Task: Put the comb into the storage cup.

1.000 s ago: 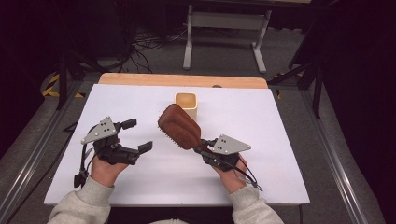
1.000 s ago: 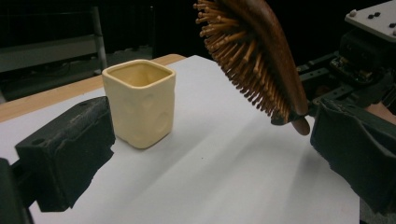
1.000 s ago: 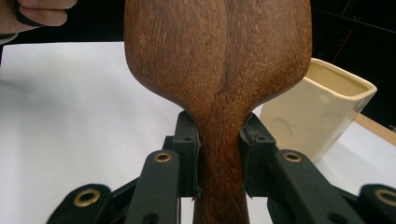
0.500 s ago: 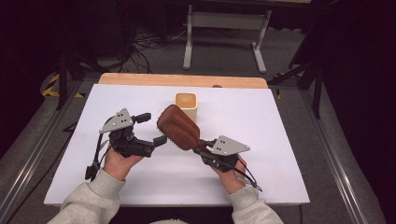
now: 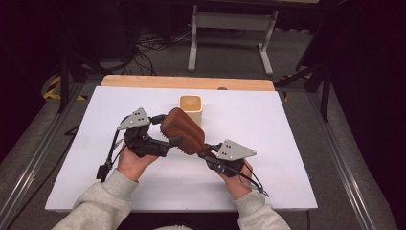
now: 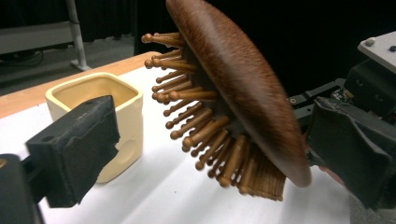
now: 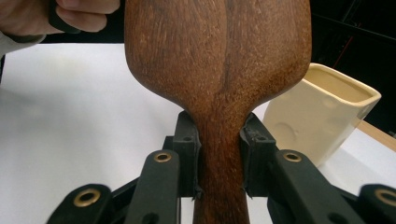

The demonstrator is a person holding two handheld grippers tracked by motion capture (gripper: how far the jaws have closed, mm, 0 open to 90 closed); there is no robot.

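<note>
A brown wooden hairbrush (image 5: 184,130) hangs tilted above the white tabletop (image 5: 287,124), its smooth back up and its wooden pins (image 6: 196,126) facing down and left. My right gripper (image 5: 207,149) is shut on the brush's handle (image 7: 219,154), one pad pressed on each side. My left gripper (image 5: 167,129) is open, and its two jaws stand on either side of the brush head (image 6: 243,79) with a gap on the pin side. In the left gripper view, one pad (image 6: 74,149) sits near the pins and the other lies behind the brush's edge.
A square cream cup (image 5: 191,108) stands upright just behind the brush, close to the left gripper's far jaw. A wooden strip (image 5: 186,82) runs along the table's back edge. A metal stand (image 5: 230,28) stands on the floor beyond.
My left gripper has moved right, from open table space to straddling the brush head. The right gripper and the brush have stayed almost still.
</note>
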